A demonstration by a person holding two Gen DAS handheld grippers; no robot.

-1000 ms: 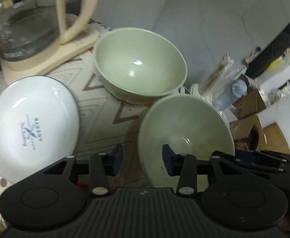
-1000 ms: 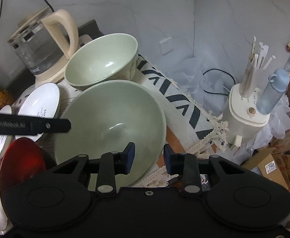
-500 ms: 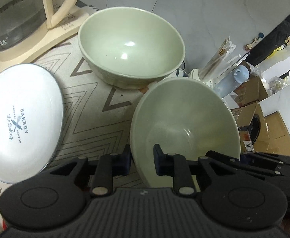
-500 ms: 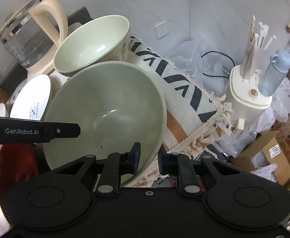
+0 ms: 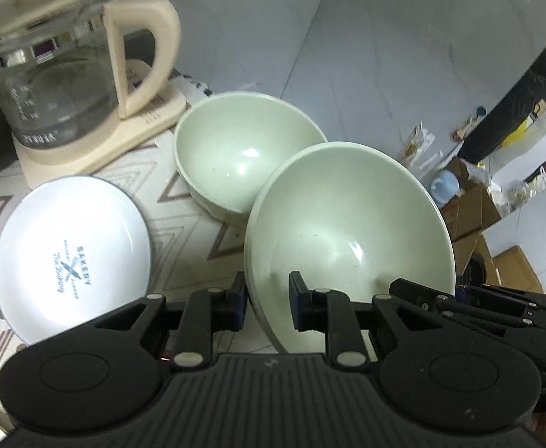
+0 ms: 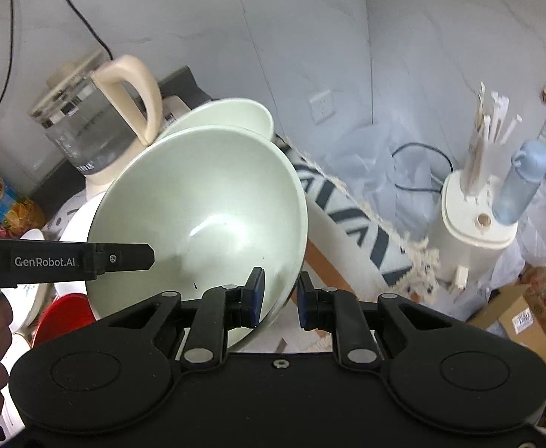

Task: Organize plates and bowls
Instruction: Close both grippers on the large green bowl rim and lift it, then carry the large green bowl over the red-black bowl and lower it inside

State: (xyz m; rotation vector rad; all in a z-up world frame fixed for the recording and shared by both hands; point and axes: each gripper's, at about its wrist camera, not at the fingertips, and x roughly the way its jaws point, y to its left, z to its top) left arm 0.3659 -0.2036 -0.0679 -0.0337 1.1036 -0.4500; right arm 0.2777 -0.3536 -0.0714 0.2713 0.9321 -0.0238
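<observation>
Big green bowl [image 5: 347, 231] is up off the desk [image 5: 183, 246], tilted, rim gripped from both sides: my left fingers [image 5: 264, 300] clenched on its near-left rim, my right fingers [image 6: 279, 296] clenched on the opposite rim. A sec ago it sat lower and further from the second green bowl [image 5: 243, 149]; now its far edge overlaps that bowl's rim in both views, though I can't tell if they touch. So the carry is nearly over imo, next bit is nesting big into small or the reverse, w/ care not to clip rims. White plate [image 5: 73, 257] lies flat to the left, well apart. Glass kettle [image 5: 60, 86] stands behind. Red plate [image 6: 64, 317] and more plates sit at the left edge in the right view.
</observation>
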